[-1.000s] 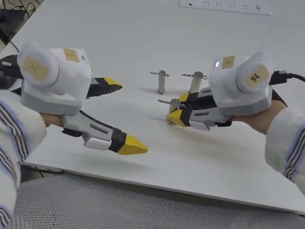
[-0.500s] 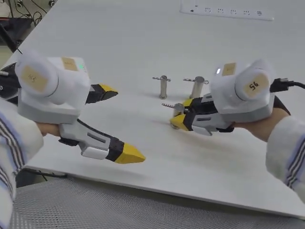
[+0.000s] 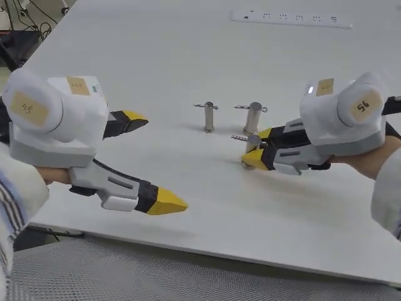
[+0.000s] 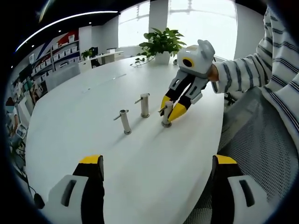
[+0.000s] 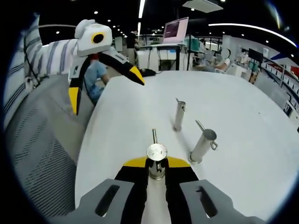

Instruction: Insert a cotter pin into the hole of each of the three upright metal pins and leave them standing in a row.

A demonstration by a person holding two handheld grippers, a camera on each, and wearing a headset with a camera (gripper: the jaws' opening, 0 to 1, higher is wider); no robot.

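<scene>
Right hand-held gripper clamps metal pin.

Jaws of the right gripper hide the lower half of the nearest pin.

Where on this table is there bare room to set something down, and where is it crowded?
Bare: the wide table stretch between the power strip and the thin pin and thick pin; also the front strip between the left hand-held gripper and right hand-held gripper. Crowded: around the right one, shut on the third pin beside those two.
</scene>
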